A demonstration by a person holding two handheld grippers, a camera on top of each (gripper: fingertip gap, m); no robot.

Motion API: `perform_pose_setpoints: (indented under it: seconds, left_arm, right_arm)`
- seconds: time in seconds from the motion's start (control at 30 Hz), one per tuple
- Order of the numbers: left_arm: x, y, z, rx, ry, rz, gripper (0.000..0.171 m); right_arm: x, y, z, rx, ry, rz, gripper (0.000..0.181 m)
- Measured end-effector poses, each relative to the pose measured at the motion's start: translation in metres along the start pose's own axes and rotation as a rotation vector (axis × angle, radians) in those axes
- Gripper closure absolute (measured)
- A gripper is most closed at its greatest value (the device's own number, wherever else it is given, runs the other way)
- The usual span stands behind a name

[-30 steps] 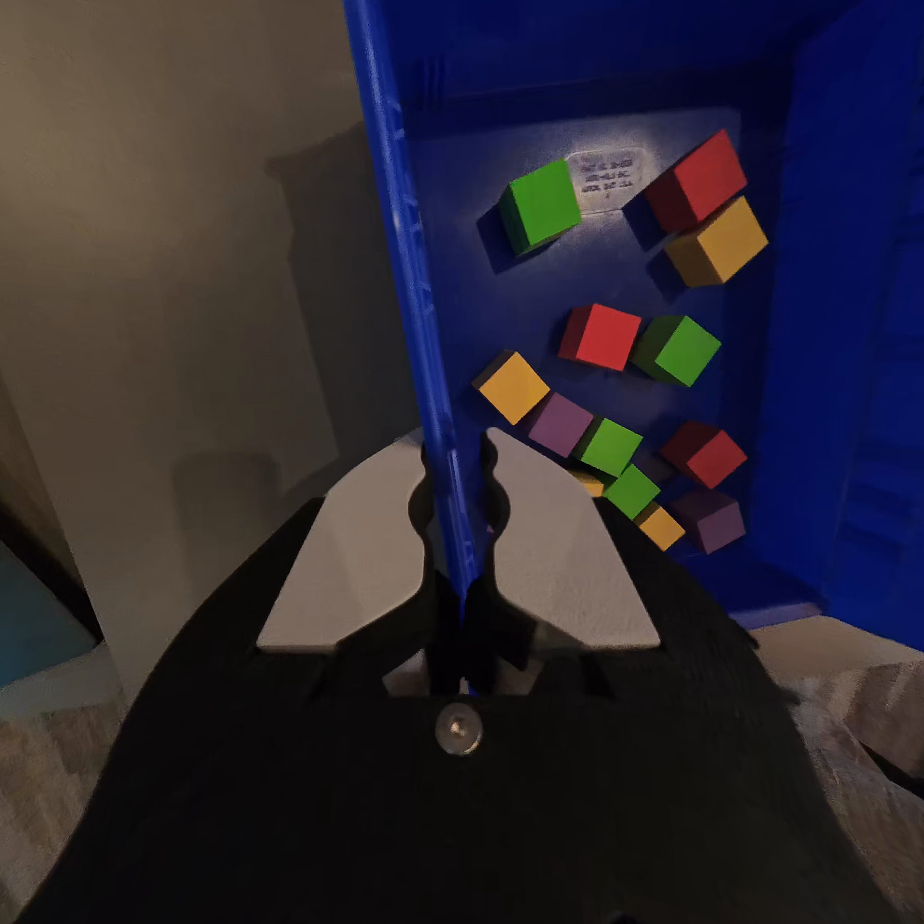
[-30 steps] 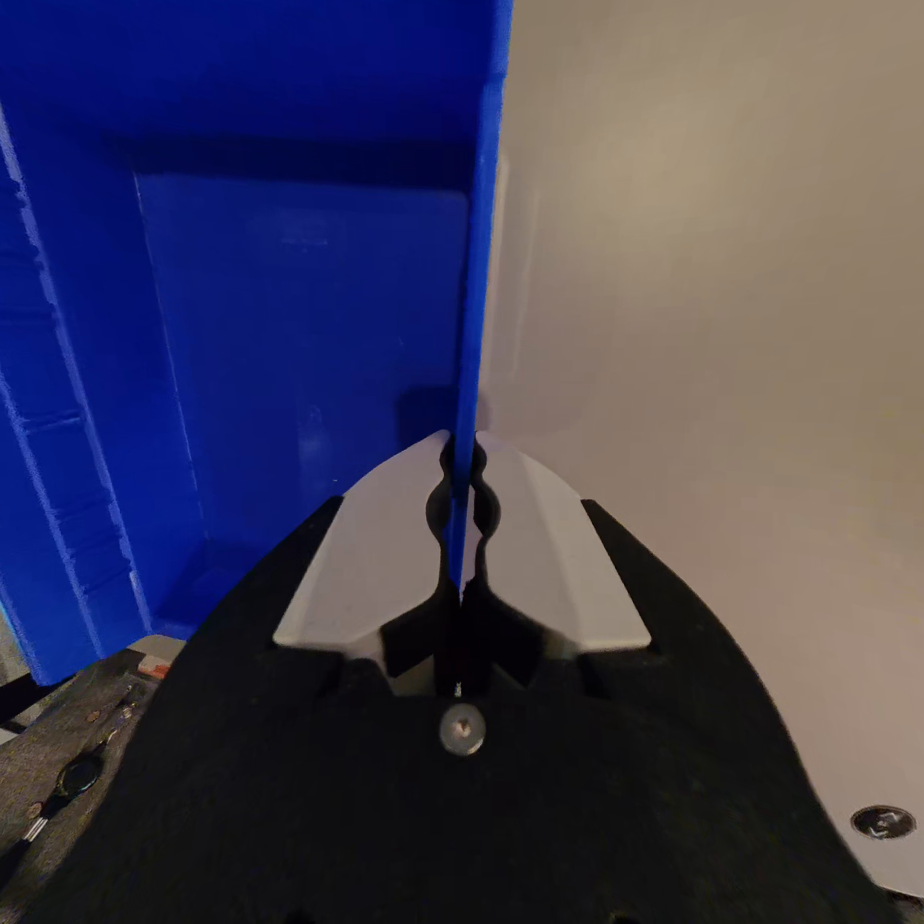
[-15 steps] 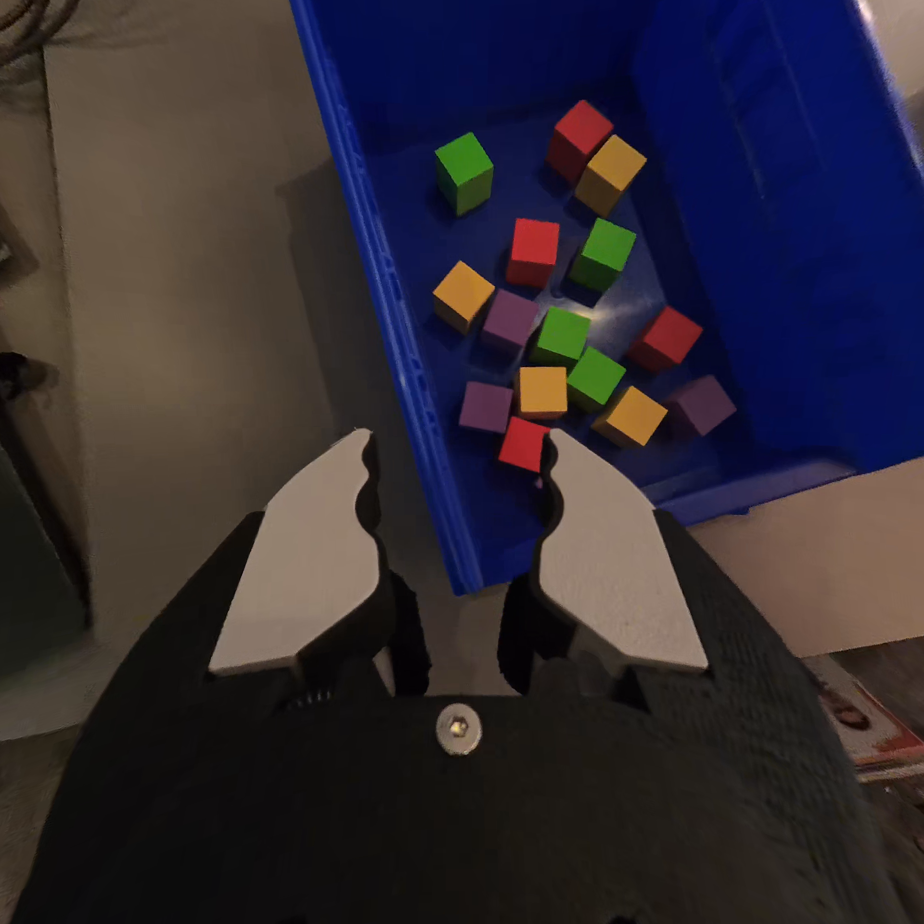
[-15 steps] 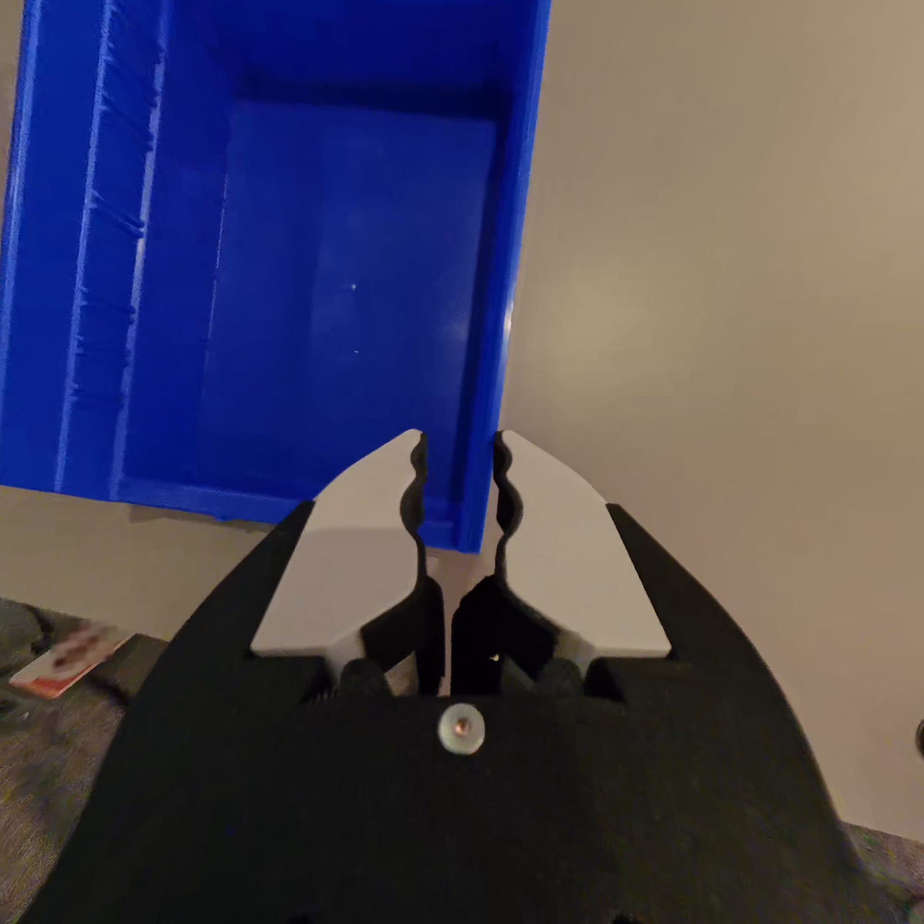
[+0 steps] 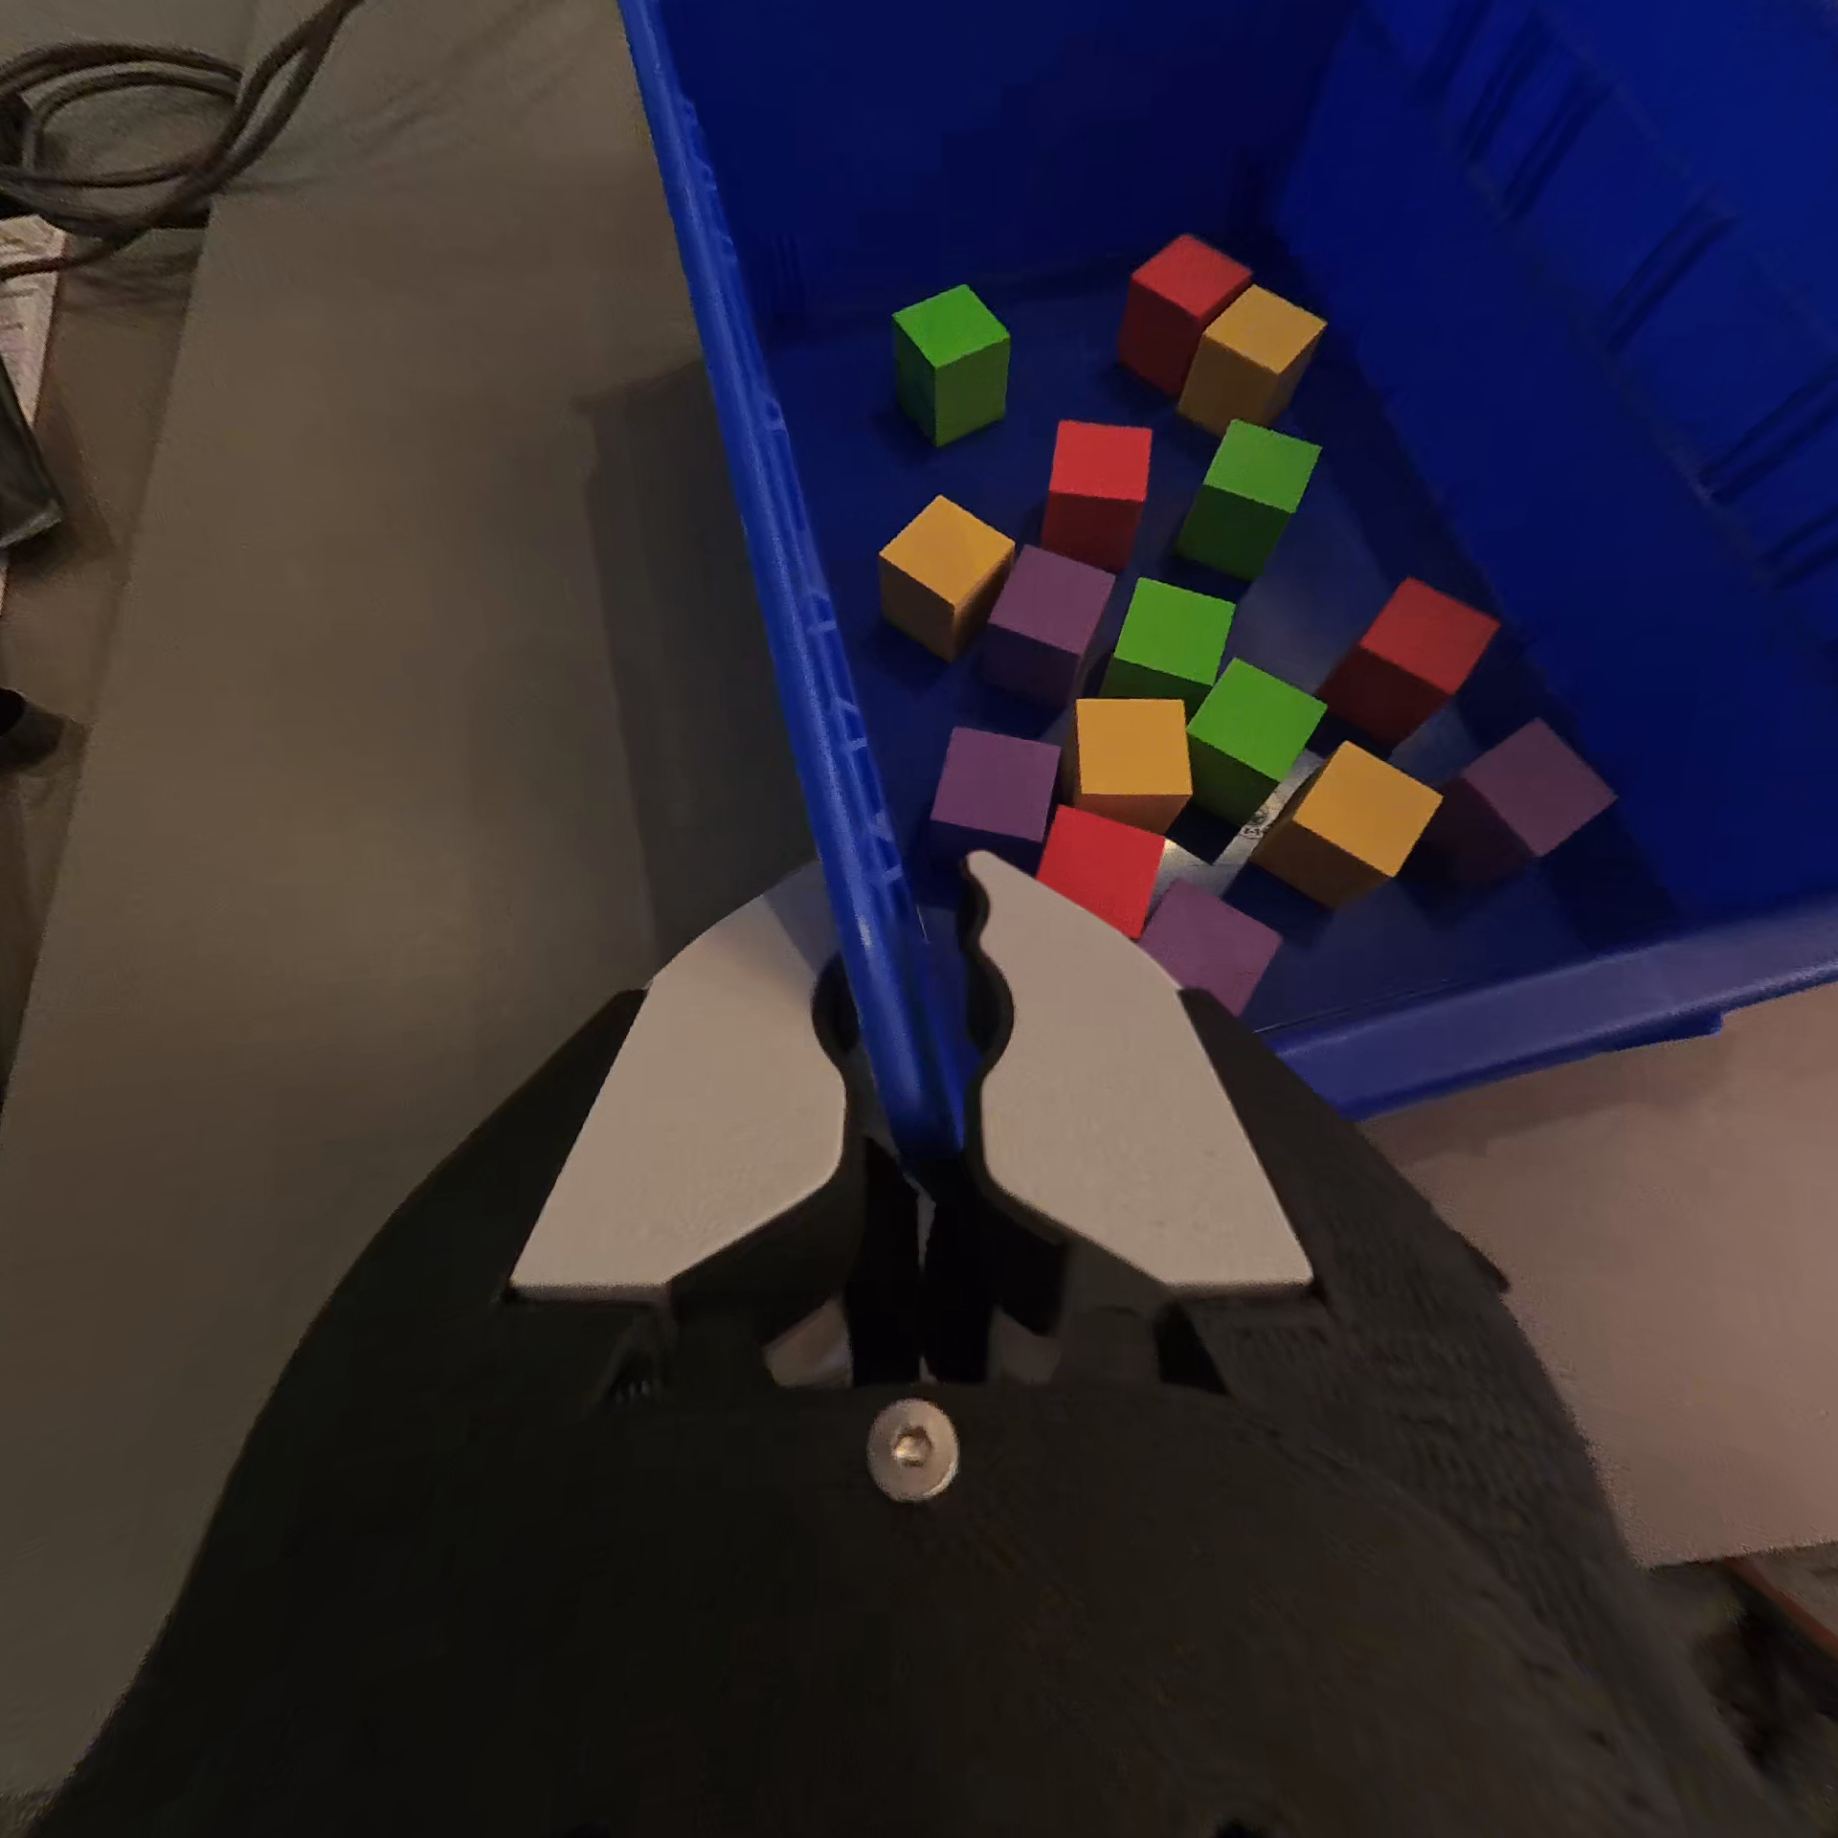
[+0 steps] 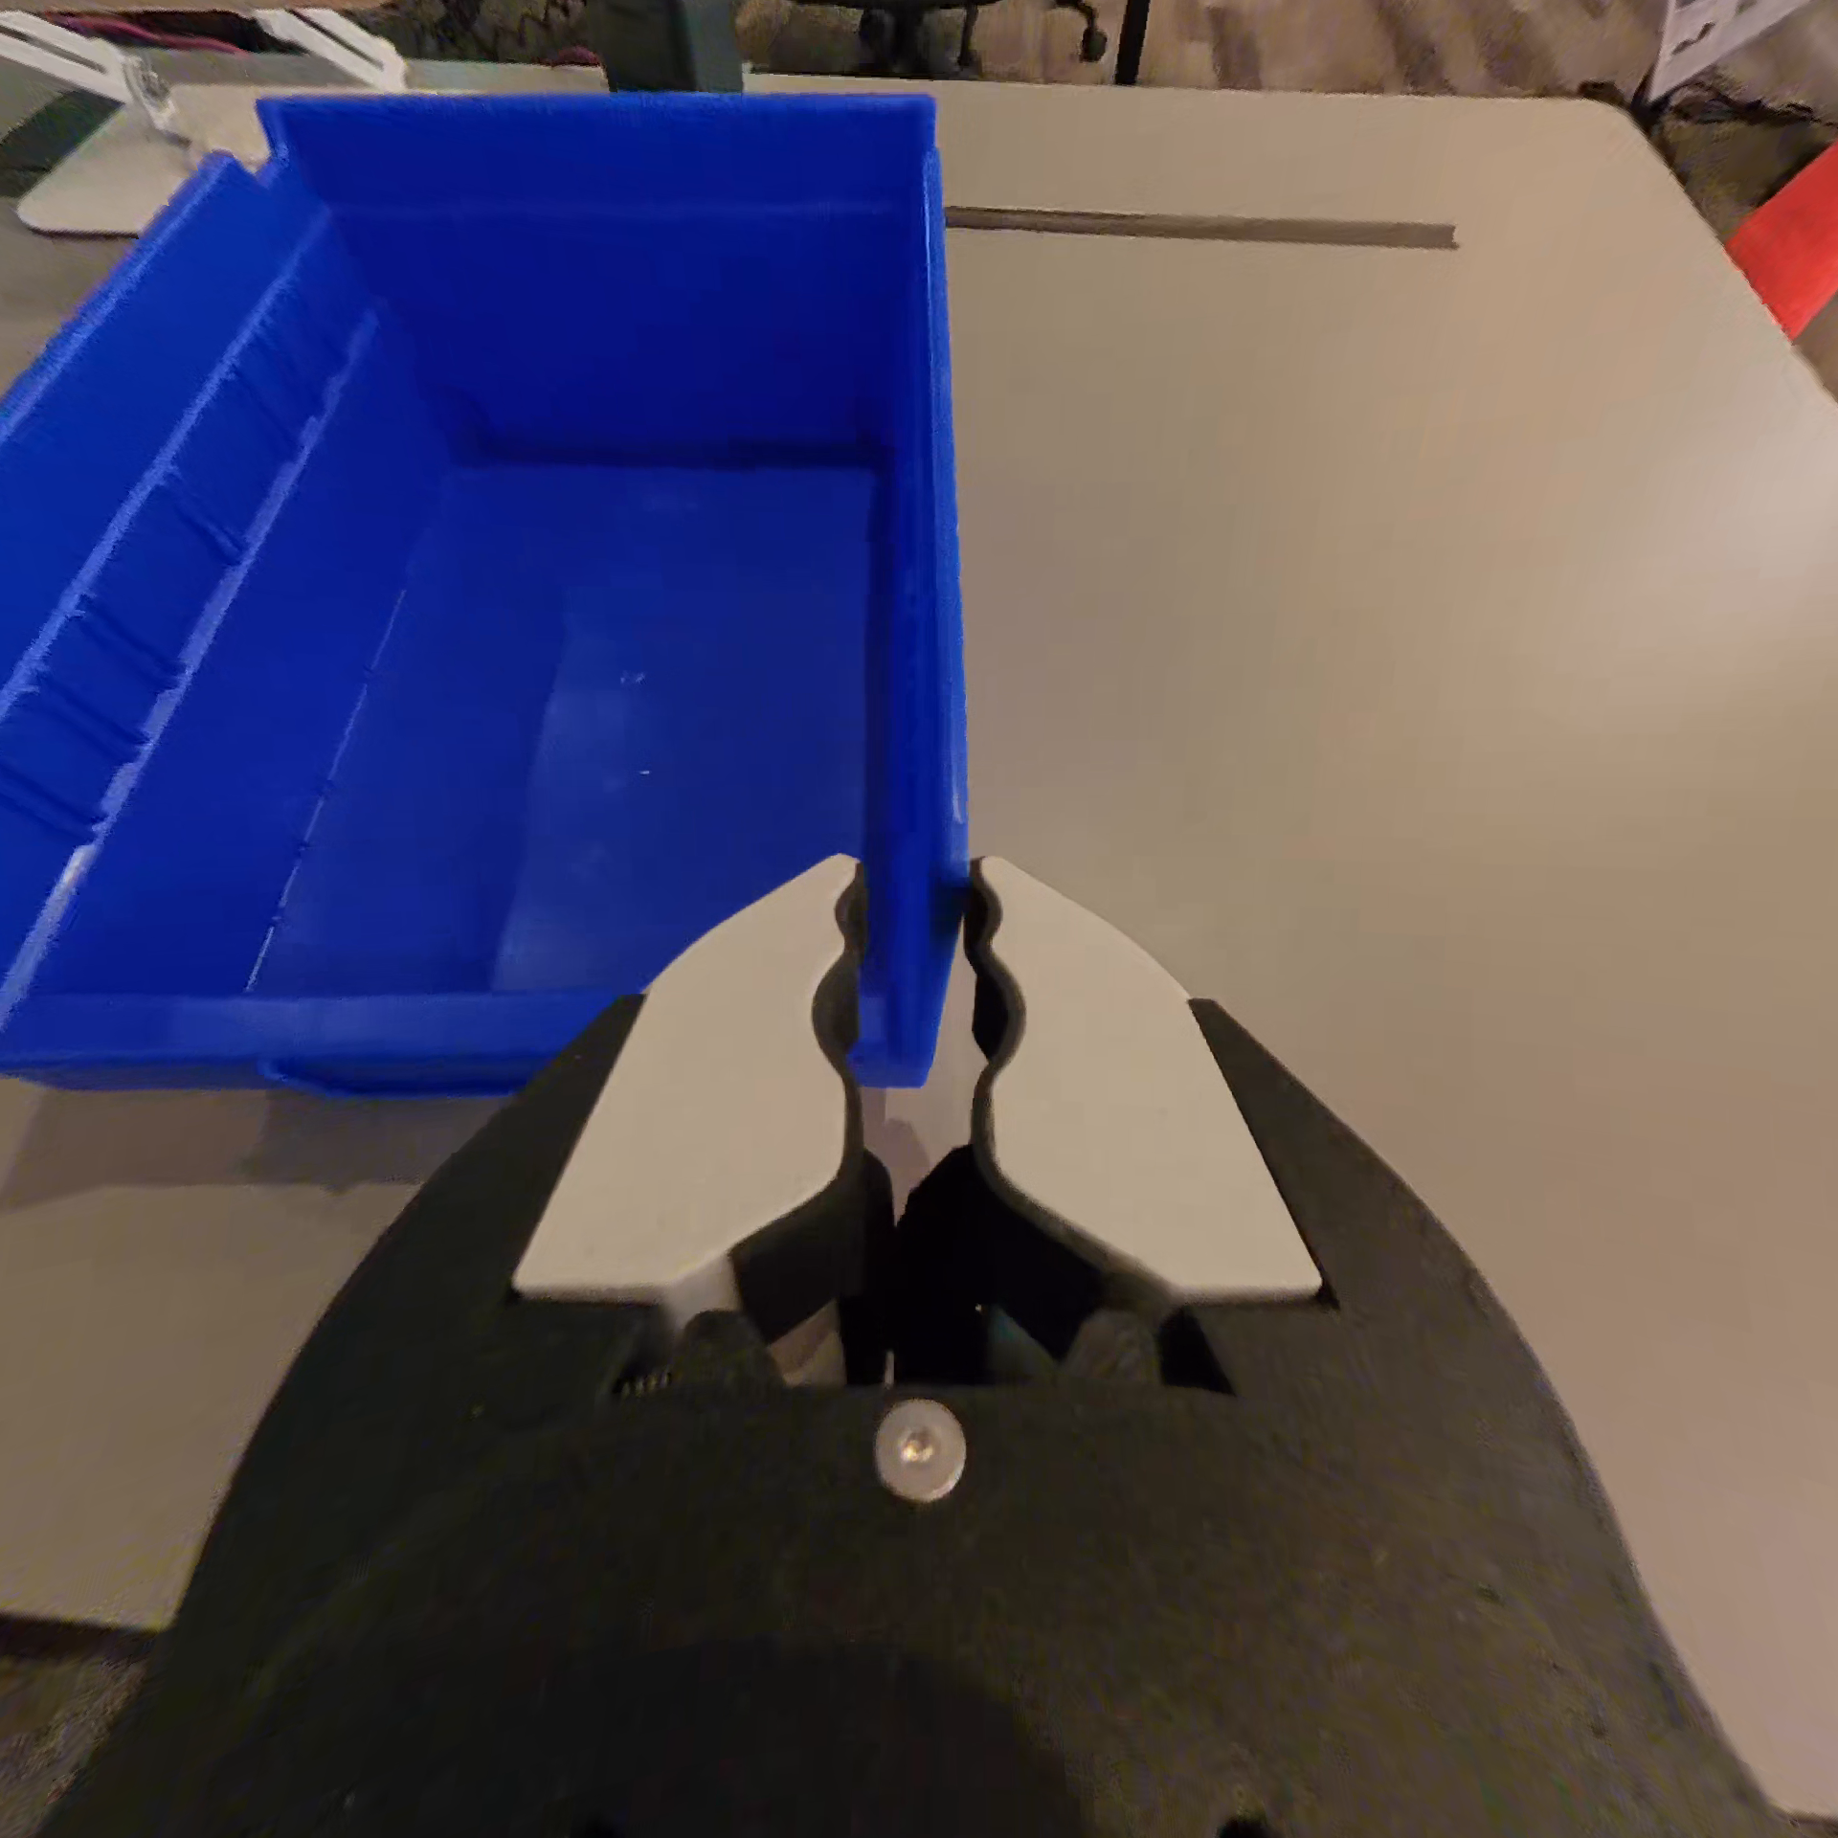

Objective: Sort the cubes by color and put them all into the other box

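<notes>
A blue bin (image 5: 776,477) holds several small cubes in red (image 5: 1099,865), green (image 5: 950,363), yellow and purple. My left gripper (image 5: 885,885) is shut on this bin's left wall near its front corner, one finger outside and one inside beside the red and purple cubes (image 5: 1208,945). In the right wrist view a second blue bin (image 6: 617,298) is empty. My right gripper (image 6: 917,870) straddles the front end of its right wall (image 6: 940,597), with the jaws a narrow gap apart. The table shows between them lower down.
Both bins rest on a grey table (image 6: 1392,696). A dark strip (image 6: 1194,227) lies at its far side, a red object (image 6: 1790,249) is off its right edge, and a white stand (image 6: 90,179) sits at far left. Black cables (image 5: 109,129) lie left of the cube bin.
Both grippers let go of the bin walls and pulled back half a second ago. Now the left has moved in and shut on its wall again. The right has narrowed around its wall's front end.
</notes>
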State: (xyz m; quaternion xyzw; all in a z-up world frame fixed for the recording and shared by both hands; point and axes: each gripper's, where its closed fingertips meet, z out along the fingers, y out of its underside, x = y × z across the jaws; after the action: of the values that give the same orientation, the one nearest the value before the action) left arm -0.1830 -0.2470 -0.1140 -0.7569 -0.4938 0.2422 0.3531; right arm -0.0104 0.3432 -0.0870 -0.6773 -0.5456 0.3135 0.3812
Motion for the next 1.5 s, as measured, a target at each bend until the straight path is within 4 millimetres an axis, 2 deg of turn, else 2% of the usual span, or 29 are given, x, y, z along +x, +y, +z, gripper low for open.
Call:
perform_pose_setpoints:
  seconds: [0.1, 0.2, 0.5, 0.73, 0.93, 1.27, 1.33, 1.43, 1.5]
  left_arm:
    - [-0.002, 0.001, 0.007, -0.012, 0.004, -0.019, 0.155]
    - [-0.009, 0.0, 0.01, -0.011, -0.047, -0.008, 0.164]
    - [-0.013, 0.0, 0.01, -0.007, -0.043, -0.037, 0.165]
    - [-0.02, -0.005, 0.015, 0.003, -0.055, -0.043, 0.165]
    - [-0.02, -0.011, 0.023, 0.012, -0.047, -0.016, 0.165]
    - [-0.021, -0.014, 0.024, 0.03, -0.017, -0.018, 0.163]
    - [-0.018, -0.015, 0.023, 0.048, 0.004, -0.027, 0.157]
    - [-0.02, -0.015, 0.02, 0.055, 0.005, -0.068, 0.116]
    - [-0.021, -0.014, 0.013, 0.067, 0.01, -0.09, 0.107]
  right_arm:
    - [-0.002, 0.009, 0.012, -0.022, -0.027, 0.051, 0.17]
    - [-0.007, 0.006, 0.012, 0.004, -0.017, 0.047, 0.178]
    - [-0.058, 0.006, 0.017, 0.032, -0.051, 0.003, 0.176]
    - [-0.059, 0.013, 0.006, 0.034, -0.054, 0.02, 0.177]
    - [-0.069, 0.011, 0.008, 0.031, -0.067, -0.003, 0.176]
    - [-0.069, 0.01, 0.009, 0.041, -0.093, -0.009, 0.175]
    - [-0.066, 0.01, 0.008, 0.05, -0.083, -0.01, 0.157]
    - [-0.057, 0.005, 0.0, 0.098, -0.04, -0.028, 0.131]
    - [-0.053, 0.001, -0.007, 0.124, -0.019, -0.037, 0.126]
